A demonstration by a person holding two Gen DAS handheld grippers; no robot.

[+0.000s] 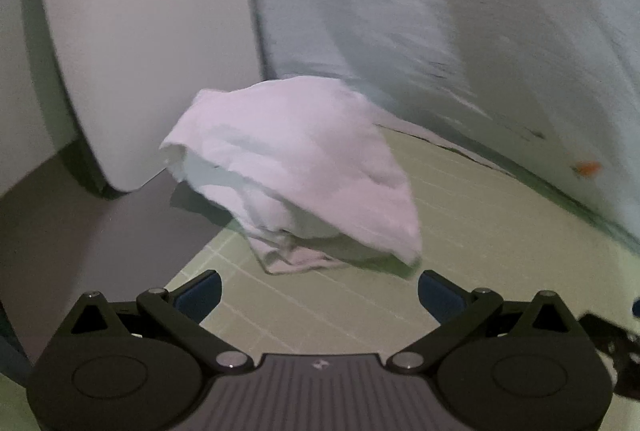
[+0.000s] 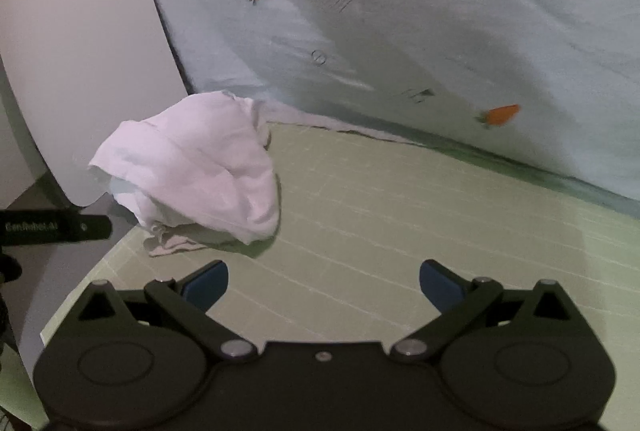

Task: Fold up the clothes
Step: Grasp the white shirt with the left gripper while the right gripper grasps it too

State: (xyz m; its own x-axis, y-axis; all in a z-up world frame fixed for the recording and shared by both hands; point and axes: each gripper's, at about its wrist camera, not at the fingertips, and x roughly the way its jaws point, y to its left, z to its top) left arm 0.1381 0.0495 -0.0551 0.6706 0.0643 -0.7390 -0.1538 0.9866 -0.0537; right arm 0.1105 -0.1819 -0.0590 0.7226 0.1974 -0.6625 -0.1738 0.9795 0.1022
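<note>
Opening step, by my read: nothing grasped yet. The left gripper has its jaws spread wide and empty, and so does the right gripper. The white garment sits crumpled on the green mat, mid-frame just above the left gripper, upper left of the right. The next move calls for finding an edge to pinch.

A pale green cutting mat with a faint white grid covers the counter, whose grey surface shows along the mat's left edge. Behind it hangs a light blue sheet printed with small orange carrots. A white rounded panel stands at the left. The light is dim.
</note>
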